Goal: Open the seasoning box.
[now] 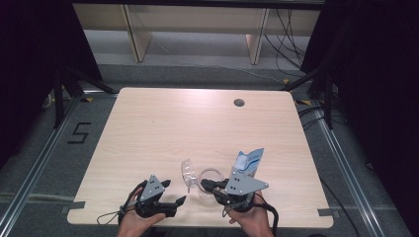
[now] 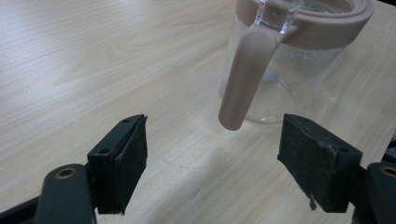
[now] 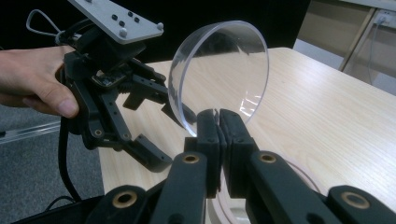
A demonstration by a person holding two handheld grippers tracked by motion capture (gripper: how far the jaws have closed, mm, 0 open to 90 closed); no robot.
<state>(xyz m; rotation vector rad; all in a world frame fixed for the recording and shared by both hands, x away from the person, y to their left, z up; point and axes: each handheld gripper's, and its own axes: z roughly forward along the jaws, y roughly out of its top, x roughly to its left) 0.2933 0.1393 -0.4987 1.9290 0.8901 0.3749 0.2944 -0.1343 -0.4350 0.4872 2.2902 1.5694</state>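
jar: top cut off by frame edge | pouch: print too small to read

— Left gripper?
— Near edge, left side. Held in the left hand, which enters from the near edge. Jaws stand wide apart, nothing between the pads; they point right and slightly far. Grey three-cornered plate on top.

— Right gripper?
— Near edge, right of centre. Held in the right hand, fingers wrapped round the body. Jaws point left, toward the other gripper, pressed almost together and clamped on the edge of a clear round lid. Cable trails off toward the near right.
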